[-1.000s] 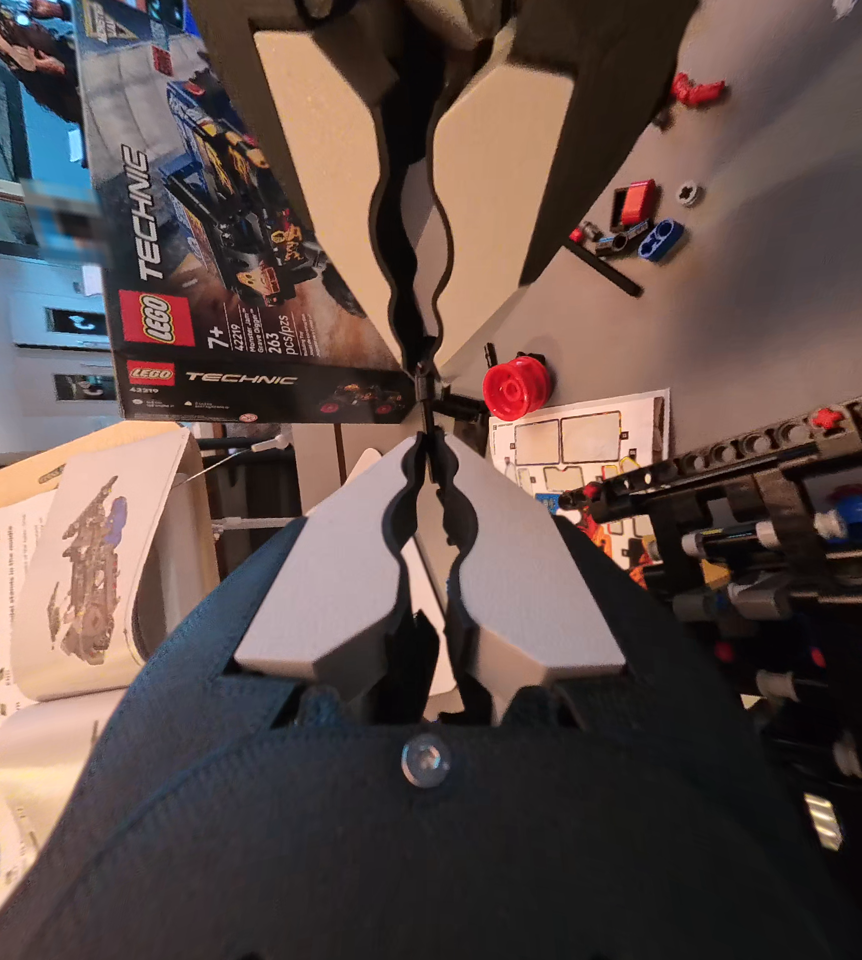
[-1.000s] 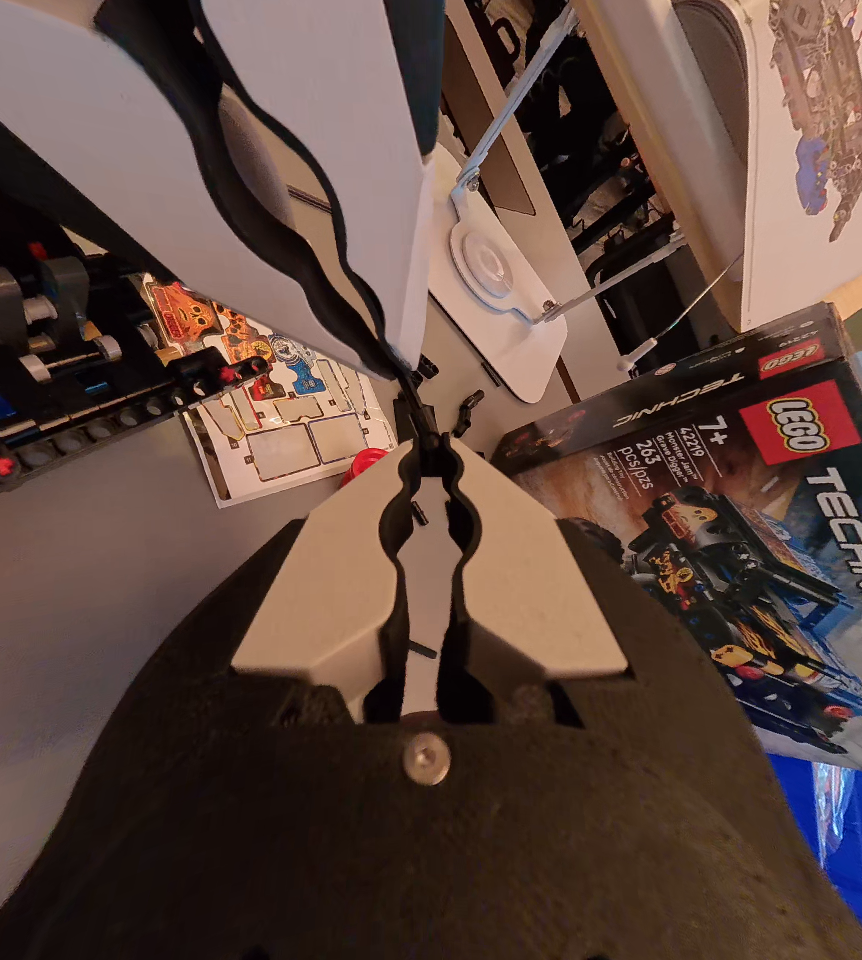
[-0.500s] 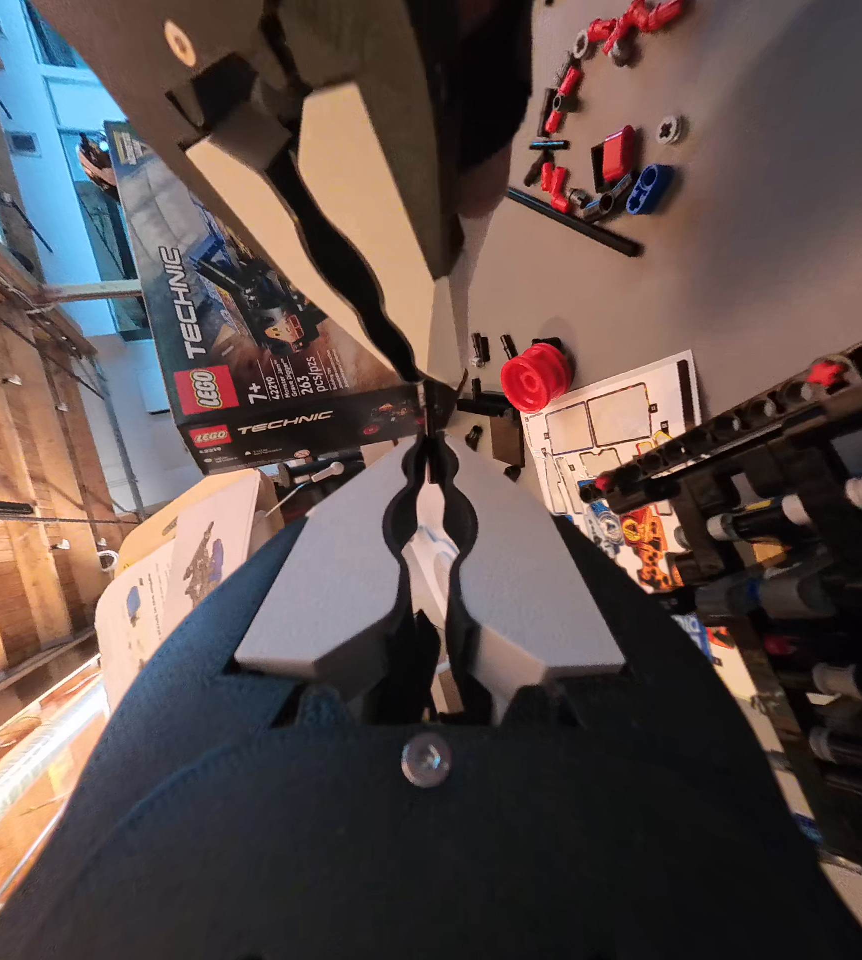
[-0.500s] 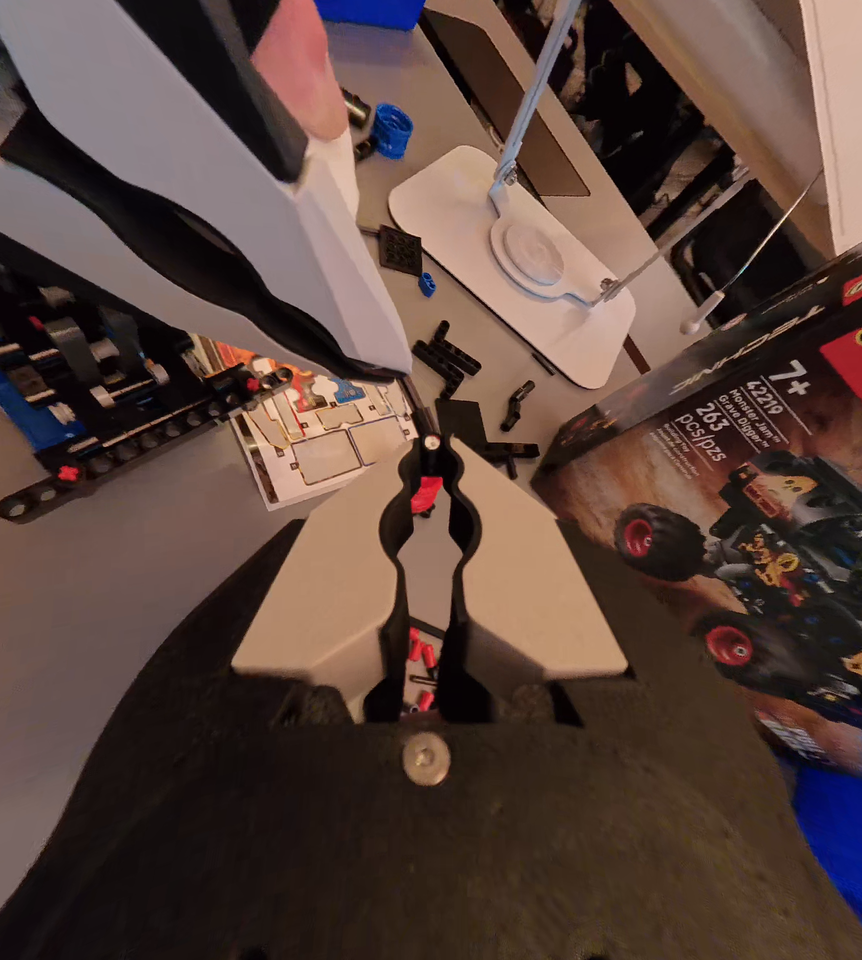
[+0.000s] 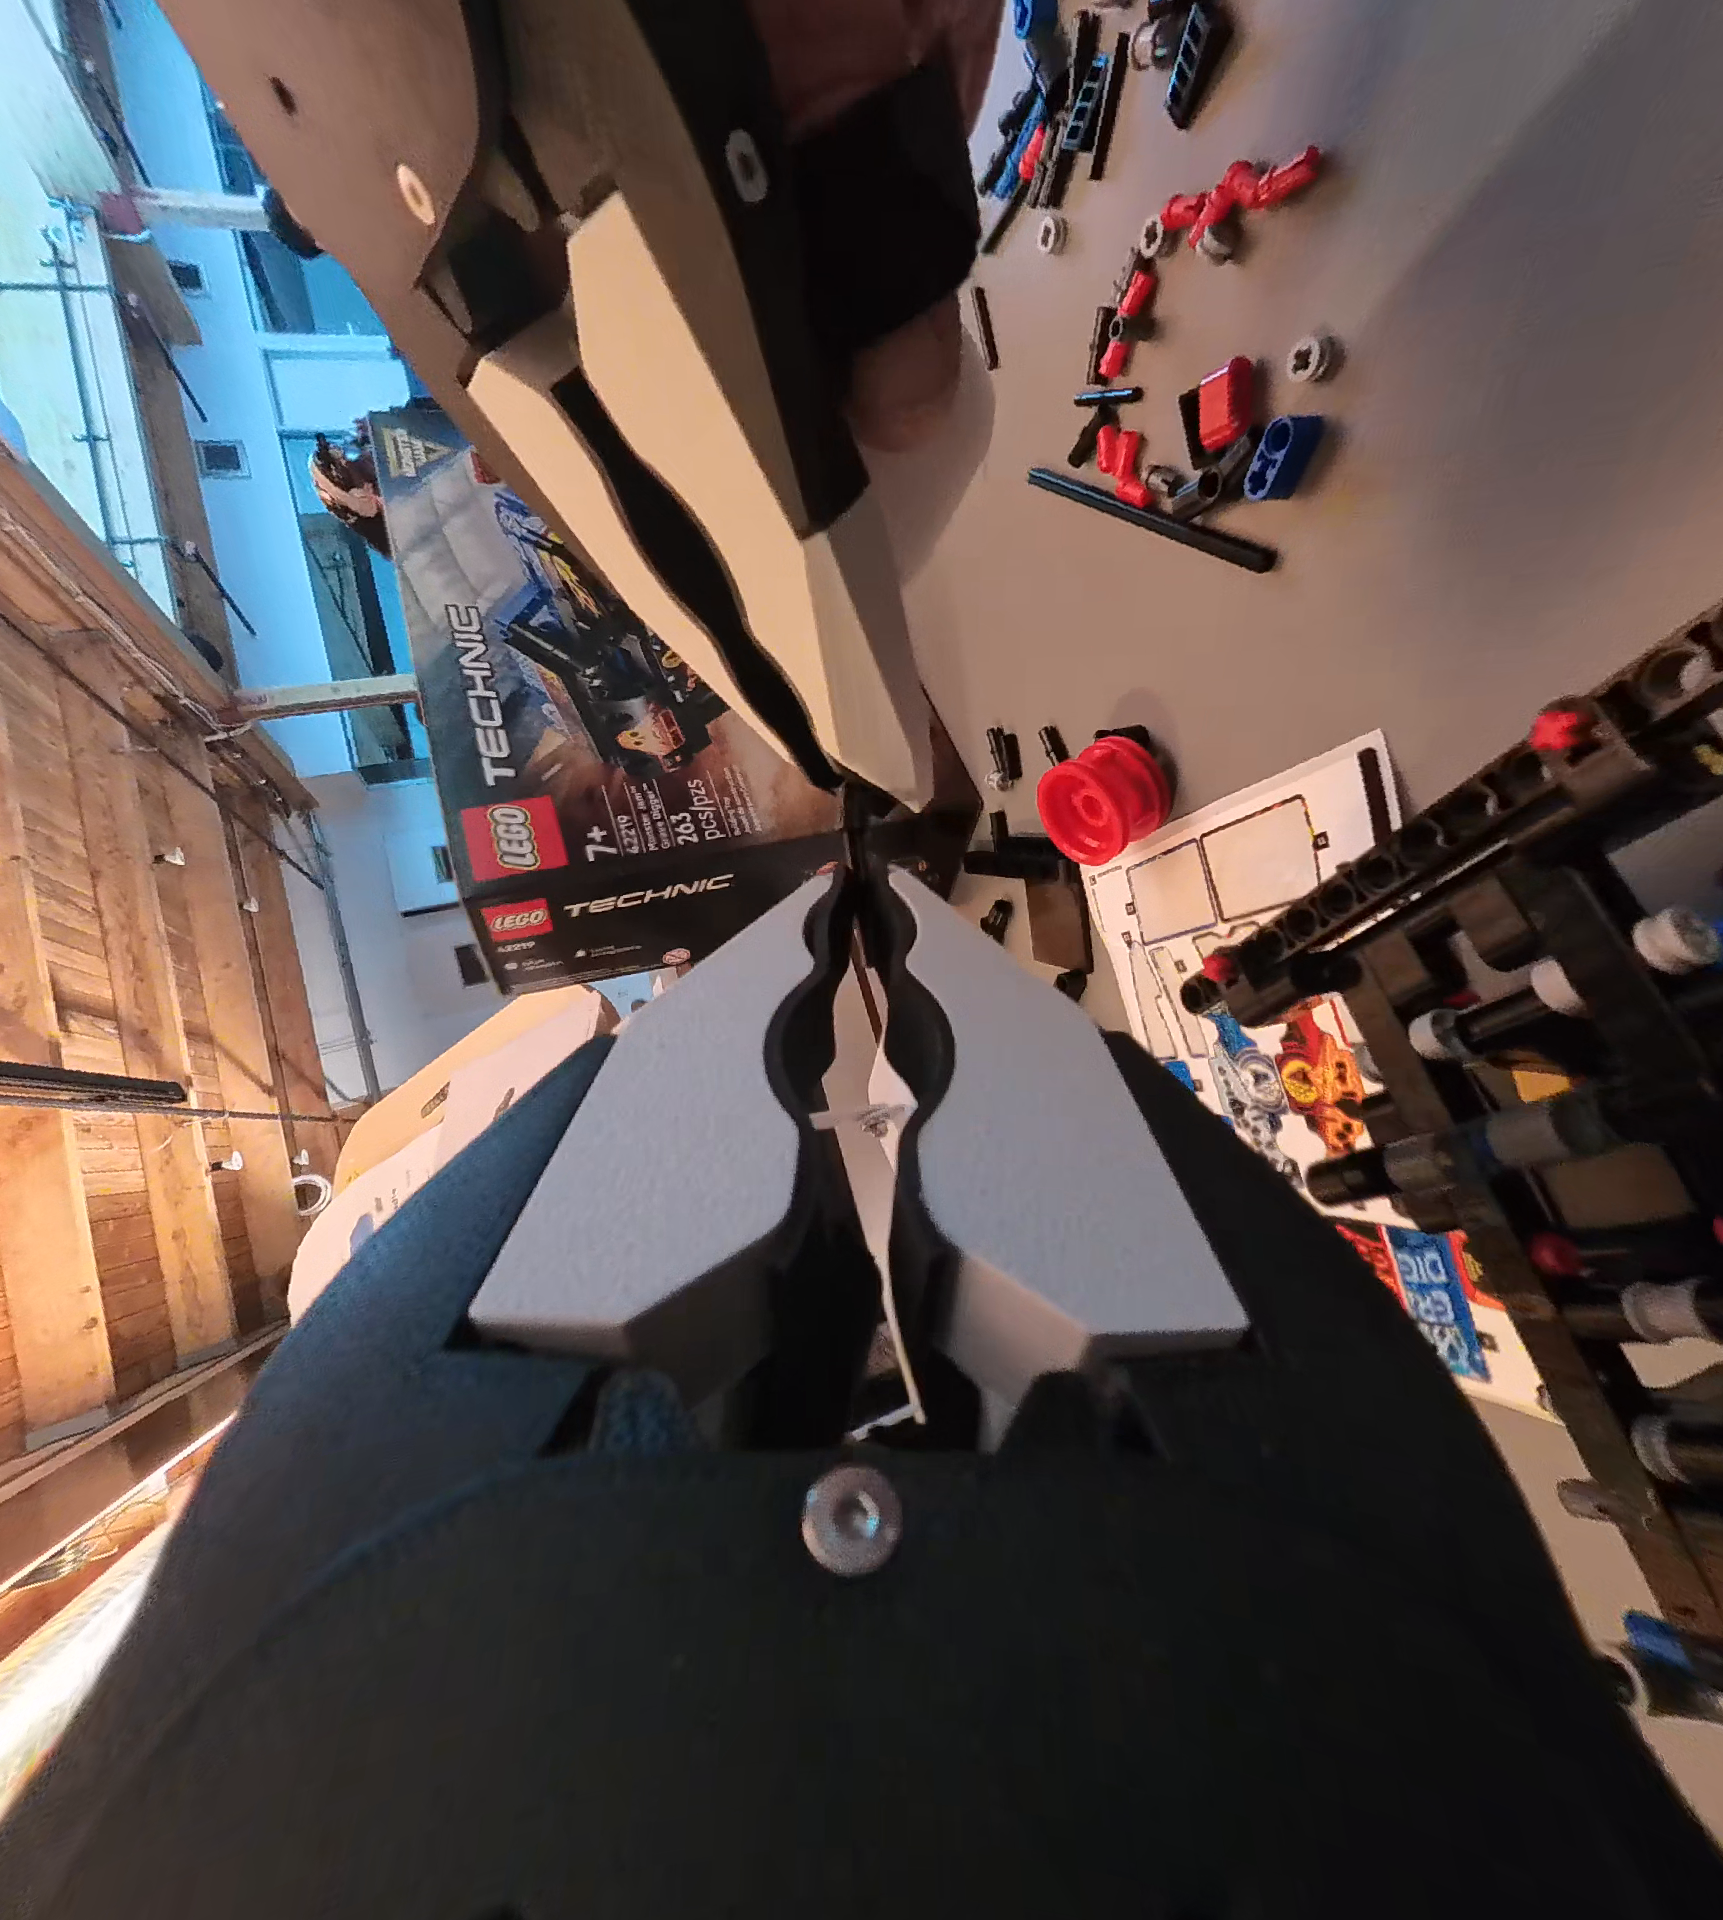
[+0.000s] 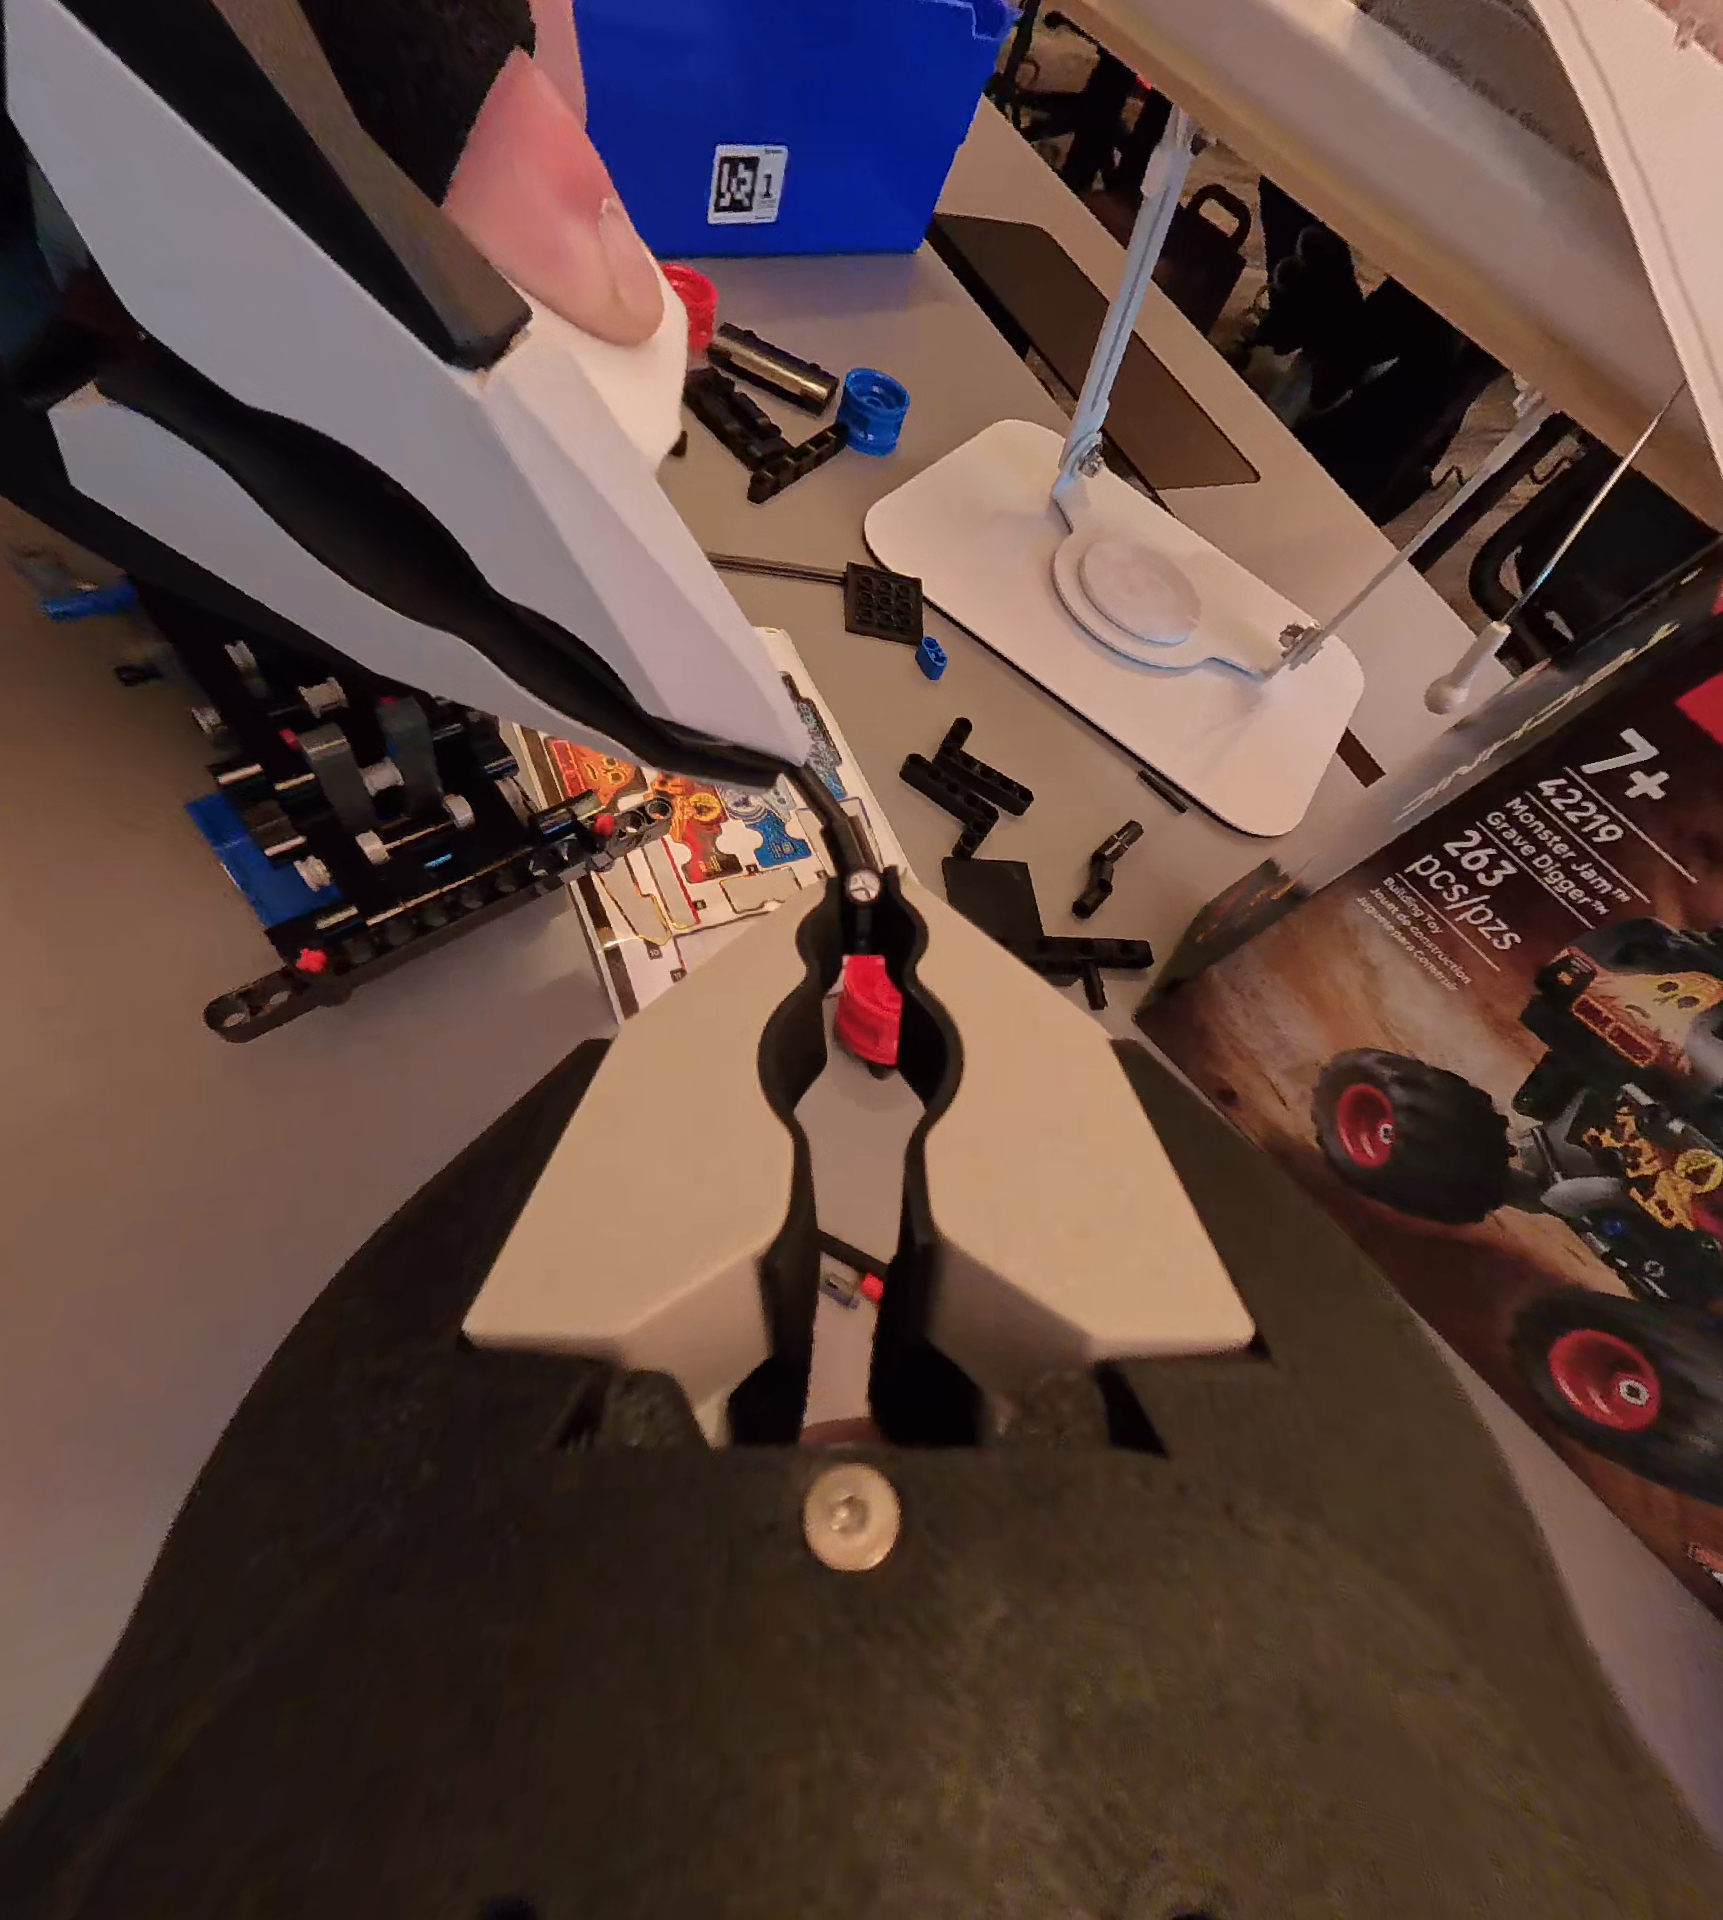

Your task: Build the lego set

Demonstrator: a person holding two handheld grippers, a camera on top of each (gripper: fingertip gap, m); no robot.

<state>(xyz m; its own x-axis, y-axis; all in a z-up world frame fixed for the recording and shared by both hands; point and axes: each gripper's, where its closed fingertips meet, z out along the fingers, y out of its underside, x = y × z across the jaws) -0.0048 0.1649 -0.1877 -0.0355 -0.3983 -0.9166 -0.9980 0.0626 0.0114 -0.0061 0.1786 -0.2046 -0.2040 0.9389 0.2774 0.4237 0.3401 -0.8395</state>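
My left gripper (image 5: pixel 862 883) and right gripper (image 6: pixel 862 906) meet tip to tip above the grey table, each shut on one end of a small thin black piece (image 5: pixel 865 831). In the right wrist view the piece (image 6: pixel 841 831) runs from the left gripper's tips (image 6: pixel 784 764) down into my right gripper's tips. In the left wrist view the right gripper (image 5: pixel 836 774) comes in from above. The partly built black chassis (image 5: pixel 1459 935) lies on the table and also shows in the right wrist view (image 6: pixel 369 800).
A red wheel hub (image 5: pixel 1101 800) lies by the sticker sheet (image 5: pixel 1241 883). The set's box (image 6: pixel 1511 1039) stands at the right. A white lamp base (image 6: pixel 1127 623), a blue bin (image 6: pixel 784 125) and loose red, blue and black parts (image 5: pixel 1200 416) are around. Only a small space, under 4 cm, lies between the two pairs of fingers. The white lamp base (image 6: pixel 1127 623) lies around 25 cm away from my right fingertips.
Both grippers stay closed on the black piece. They have tilted and drawn back from the table together, so more of the table and loose parts shows.
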